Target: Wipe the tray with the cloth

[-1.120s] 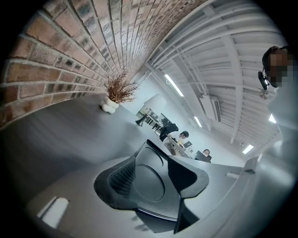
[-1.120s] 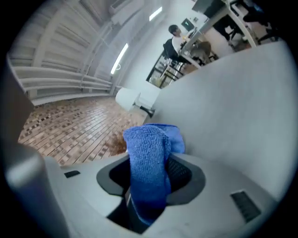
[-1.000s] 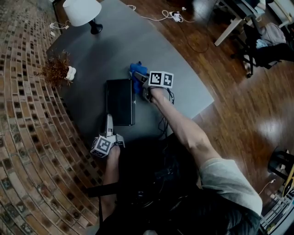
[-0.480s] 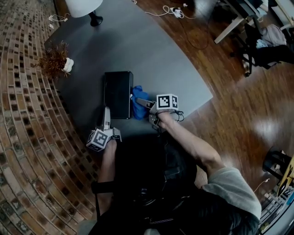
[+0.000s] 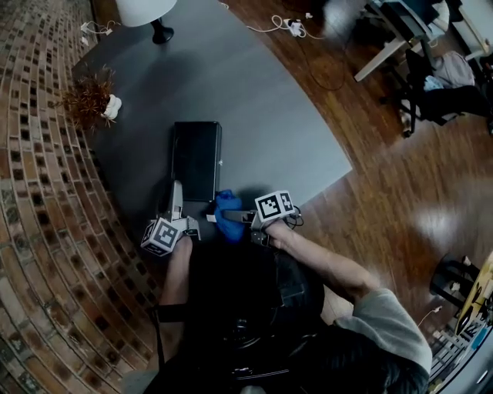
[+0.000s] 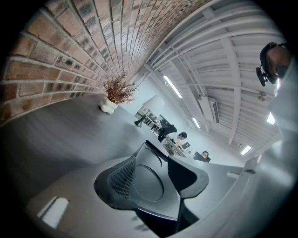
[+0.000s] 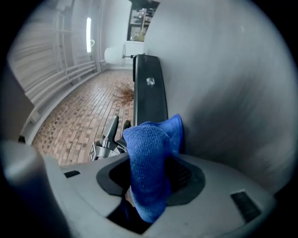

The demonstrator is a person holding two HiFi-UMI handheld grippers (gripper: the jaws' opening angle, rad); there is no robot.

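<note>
The black rectangular tray (image 5: 196, 158) lies on the grey table (image 5: 262, 115). My left gripper (image 5: 176, 194) points away from me at the tray's near left corner. In the left gripper view its jaws (image 6: 170, 186) stand almost together with a thin black edge pinched between them. My right gripper (image 5: 231, 218) is shut on the blue cloth (image 5: 226, 215), which bunches just off the tray's near right corner. In the right gripper view the cloth (image 7: 149, 158) hangs folded between the jaws, and the tray (image 7: 149, 93) stretches away behind it, with the left gripper (image 7: 111, 132) at its near end.
A white lamp (image 5: 146, 15) stands at the table's far end, and a dried plant in a white pot (image 5: 92, 100) stands by the brick wall (image 5: 38, 215). Cables (image 5: 293, 27) lie on the wooden floor beyond the table's right edge, near a desk and chairs.
My right gripper has carried the blue cloth from beside the tray's far right corner down along its right side to the near end. The left gripper stayed put.
</note>
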